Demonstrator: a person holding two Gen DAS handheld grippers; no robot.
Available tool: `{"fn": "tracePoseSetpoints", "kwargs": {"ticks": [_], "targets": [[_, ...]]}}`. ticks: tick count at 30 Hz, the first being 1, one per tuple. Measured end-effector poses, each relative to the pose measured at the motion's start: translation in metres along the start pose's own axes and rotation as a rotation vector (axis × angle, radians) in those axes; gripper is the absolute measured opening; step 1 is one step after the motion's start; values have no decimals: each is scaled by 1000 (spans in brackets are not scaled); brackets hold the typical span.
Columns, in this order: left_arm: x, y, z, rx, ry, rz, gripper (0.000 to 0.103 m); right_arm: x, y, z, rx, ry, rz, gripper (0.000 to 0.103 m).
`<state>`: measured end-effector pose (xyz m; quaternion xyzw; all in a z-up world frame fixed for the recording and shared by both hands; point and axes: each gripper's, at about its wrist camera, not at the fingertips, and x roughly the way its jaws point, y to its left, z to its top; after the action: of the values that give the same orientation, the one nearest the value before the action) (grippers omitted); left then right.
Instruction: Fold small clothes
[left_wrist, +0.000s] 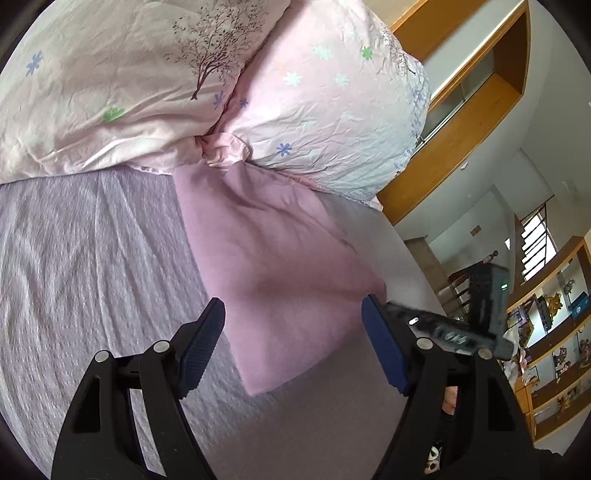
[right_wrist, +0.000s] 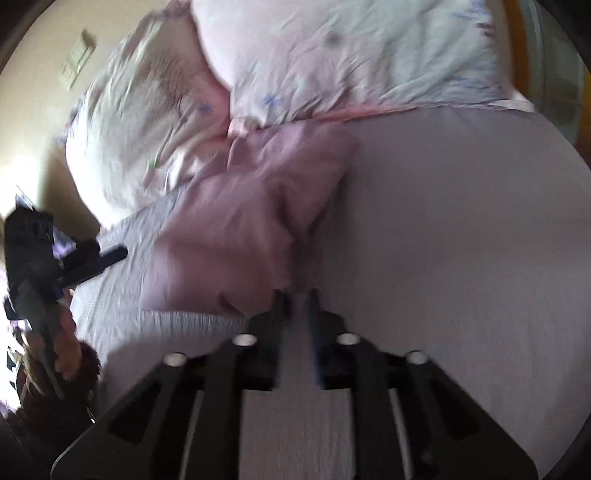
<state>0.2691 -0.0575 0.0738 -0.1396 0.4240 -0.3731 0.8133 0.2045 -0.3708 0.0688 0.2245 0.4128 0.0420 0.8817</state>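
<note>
A small pink garment (left_wrist: 273, 266) lies on the lilac bedsheet (left_wrist: 92, 258), partly folded, its far end by the pillows. My left gripper (left_wrist: 295, 321) is open and empty, its blue pads on either side of the garment's near part, above it. In the right wrist view, which is blurred, the garment (right_wrist: 240, 229) lies bunched ahead. My right gripper (right_wrist: 295, 295) has its fingers nearly together at the garment's near right edge; whether cloth is pinched between them is unclear. The right gripper also shows in the left wrist view (left_wrist: 461, 325), and the left gripper in the right wrist view (right_wrist: 66, 266).
Two pale pink floral pillows (left_wrist: 147, 85) (left_wrist: 332, 110) lie at the head of the bed. A wooden headboard (left_wrist: 461, 129) and shelves (left_wrist: 554, 332) stand to the right. The bedsheet (right_wrist: 461, 240) stretches to the right of the garment.
</note>
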Motion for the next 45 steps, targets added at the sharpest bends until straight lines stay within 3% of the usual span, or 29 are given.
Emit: {"fn": "tracePoseSetpoints", "kwargs": {"ticks": [1, 4, 8, 12, 15, 16, 19, 22, 24, 26, 29, 31, 33, 34, 36, 37, 38, 39, 41, 43, 45], "targets": [[3, -3, 2, 1, -5, -9, 77, -8, 4, 8, -2, -50, 6, 39], [17, -18, 5, 34, -13, 17, 77, 0, 20, 32, -26, -74, -21, 41], [47, -33, 3, 116, 4, 152, 78, 37, 19, 58, 2, -39, -55, 51], [70, -41, -13, 265, 29, 318, 78, 77, 18, 41, -49, 78, -203, 49], [69, -45, -20, 333, 54, 370, 78, 60, 11, 32, -39, 47, -213, 55], [62, -40, -20, 303, 61, 350, 78, 49, 8, 31, -23, 32, -187, 55], [35, -24, -13, 170, 45, 196, 78, 24, -3, 21, 36, 25, -81, 55], [19, -34, -12, 212, 0, 106, 78, 13, -12, 12, 89, 26, 19, 55], [23, -49, -11, 290, 3, 107, 79, 20, -14, 7, 113, 60, 67, 51], [38, -61, -12, 366, 39, 143, 79, 35, -10, 7, 96, 101, 66, 5], [65, -54, -17, 358, 142, 201, 78, 43, -24, 8, 164, 91, 48, 2], [71, -47, -21, 338, 157, 210, 76, 46, -40, 8, 242, 84, 72, 2], [73, -49, -23, 365, 160, 226, 76, 49, -34, 5, 204, 104, 45, 2], [73, -52, -24, 382, 169, 237, 76, 49, -30, 5, 191, 107, 38, 3], [60, -53, -19, 347, 154, 187, 76, 42, -28, 10, 211, 110, 57, 28], [48, -47, -14, 288, 126, 127, 78, 35, -33, 15, 232, 93, 88, 69], [39, -41, -8, 237, 100, 89, 84, 30, -36, 21, 247, 62, 114, 92], [26, -27, 4, 146, 52, 65, 89, 29, -40, 31, 269, 37, 130, 92], [18, -9, 20, 59, 9, 99, 94, 40, -50, 43, 323, 68, 174, 91], [23, 16, 37, -36, 13, 137, 94, 60, -57, 54, 366, 116, 209, 86], [37, 38, 47, -166, 56, 94, 94, 80, -58, 60, 367, 152, 206, 79]]}}
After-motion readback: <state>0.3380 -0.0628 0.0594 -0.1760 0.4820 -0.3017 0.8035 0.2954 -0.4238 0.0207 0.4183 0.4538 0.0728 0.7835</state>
